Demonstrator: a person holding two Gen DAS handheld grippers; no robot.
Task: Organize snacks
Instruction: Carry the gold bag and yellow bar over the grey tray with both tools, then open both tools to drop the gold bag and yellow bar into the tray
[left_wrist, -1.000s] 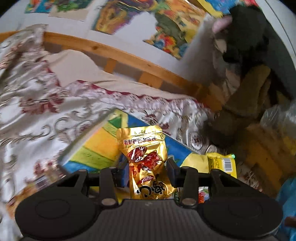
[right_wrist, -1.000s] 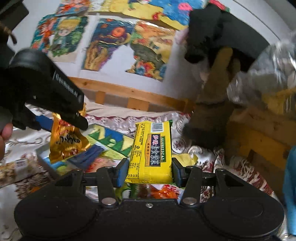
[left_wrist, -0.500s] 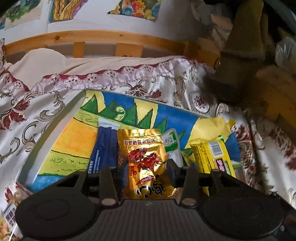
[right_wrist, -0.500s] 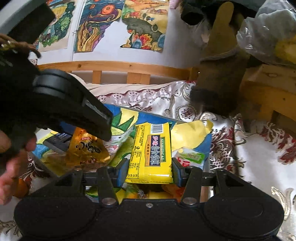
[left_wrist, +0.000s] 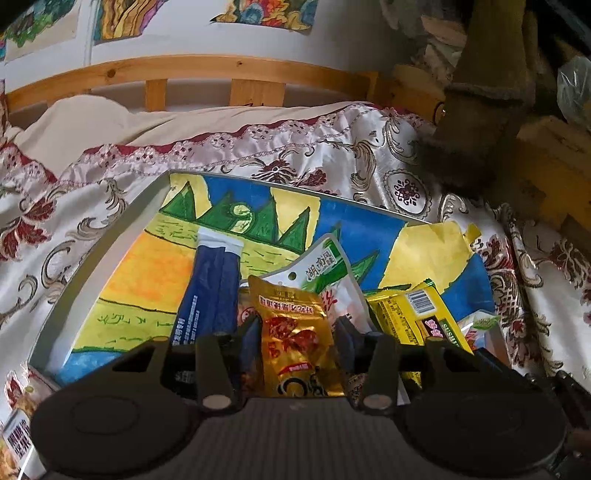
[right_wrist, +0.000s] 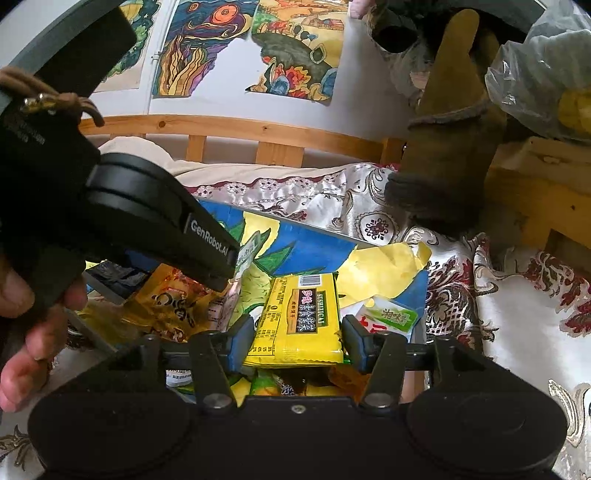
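Note:
A shallow tray (left_wrist: 110, 254) lined with a bright painting lies on the bedspread. In the left wrist view a gold snack pouch (left_wrist: 295, 332) rests in it between the fingers of my left gripper (left_wrist: 297, 326). Those jaws are opening, and a thin gap shows beside the right pad. In the right wrist view a yellow snack pack (right_wrist: 299, 317) lies on other packets in the tray. My right gripper (right_wrist: 299, 332) is opening around it, both pads clear of its edges. A blue pack (left_wrist: 210, 295) and a white-green pouch (left_wrist: 325, 266) lie beside the gold pouch.
A patterned satin bedspread (left_wrist: 74, 206) surrounds the tray, with a wooden bed rail (left_wrist: 221, 70) behind. Brown fabric (left_wrist: 480, 110) hangs at the right. Another packet (left_wrist: 14, 439) lies off the tray at the lower left. A person's hand (right_wrist: 22, 332) holds the left gripper.
Both grippers came down over the tray with their packs. The fingers of each, tight on the pack before, now stand wider, and the packs rest in the tray.

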